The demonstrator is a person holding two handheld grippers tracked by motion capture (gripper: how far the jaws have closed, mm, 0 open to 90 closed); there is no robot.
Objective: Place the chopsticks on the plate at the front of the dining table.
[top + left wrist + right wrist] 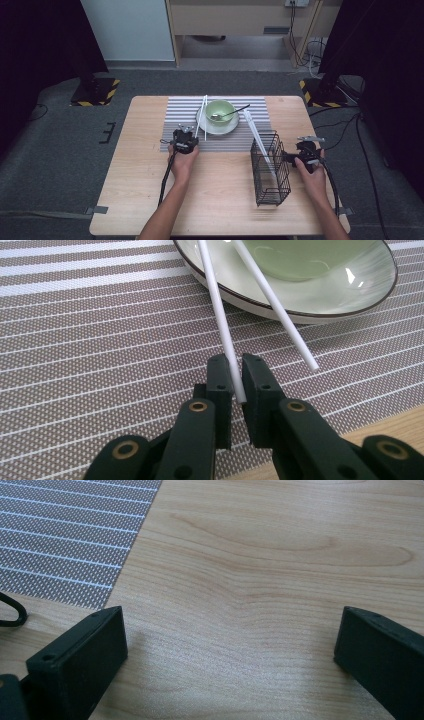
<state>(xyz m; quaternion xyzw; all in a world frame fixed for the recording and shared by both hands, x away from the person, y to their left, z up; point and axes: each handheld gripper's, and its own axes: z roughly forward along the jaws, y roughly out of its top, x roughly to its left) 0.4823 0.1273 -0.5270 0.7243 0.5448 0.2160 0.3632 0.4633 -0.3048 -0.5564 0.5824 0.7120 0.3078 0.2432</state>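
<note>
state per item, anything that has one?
left gripper: shut on near chopstick
far chopstick: free, leaning on plate
right gripper: open, nothing between the jaws
bowl: upright on plate, spoon inside
wire basket: upright, white sticks inside

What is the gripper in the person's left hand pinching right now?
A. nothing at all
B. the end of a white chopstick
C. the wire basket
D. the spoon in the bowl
B: in the left gripper view, the left gripper has its jaws closed on the near end of a white chopstick leaning on the plate.
</note>
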